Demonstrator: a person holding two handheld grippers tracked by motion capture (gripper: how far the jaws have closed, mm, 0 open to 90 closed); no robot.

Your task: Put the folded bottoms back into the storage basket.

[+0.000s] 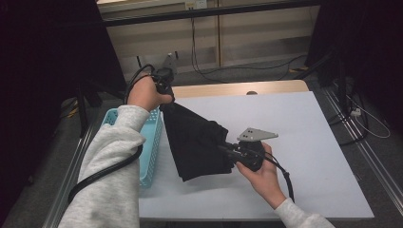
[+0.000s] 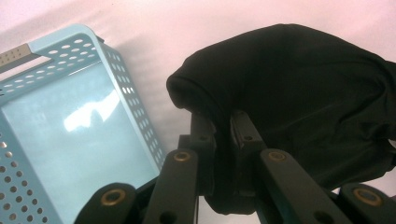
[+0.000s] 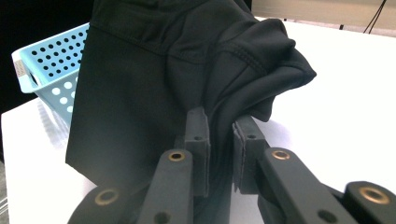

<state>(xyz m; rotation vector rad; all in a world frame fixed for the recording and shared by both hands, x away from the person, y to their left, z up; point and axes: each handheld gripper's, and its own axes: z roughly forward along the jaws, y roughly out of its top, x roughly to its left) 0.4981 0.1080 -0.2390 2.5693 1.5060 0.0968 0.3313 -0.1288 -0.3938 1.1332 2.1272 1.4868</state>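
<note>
A: Left hand-held gripper up at the far left corner of the worktop, jaws clamped on a fold of the black garment. Right hand-held gripper lower and nearer, clamped on the opposite end of the same cloth.

B: Confirmed from the left gripper view: pads pinched on a rolled black edge, cloth bulging past them. Same story along the right gripper's jaws, with a stitched hem bunched just above the pads.

A: Garment strung between the two, then. Long axis on a diagonal, from high and far at the left grip down to low and near at the right. Lower part resting on the white worktop, upper part lifted off it.

B: And the blue basket?

A: Just left of the cloth, along the worktop's left edge. Touching or merely beside, hard to tell from above. Directly under the left grip's side; seen open and bare-floored beside the left jaws.

B: So left hand nearer the basket, right hand well apart from it, across the cloth.

A: Probably a swing leftward of the right end for a drop into the basket, left end as pivot. Only a guess.
</note>
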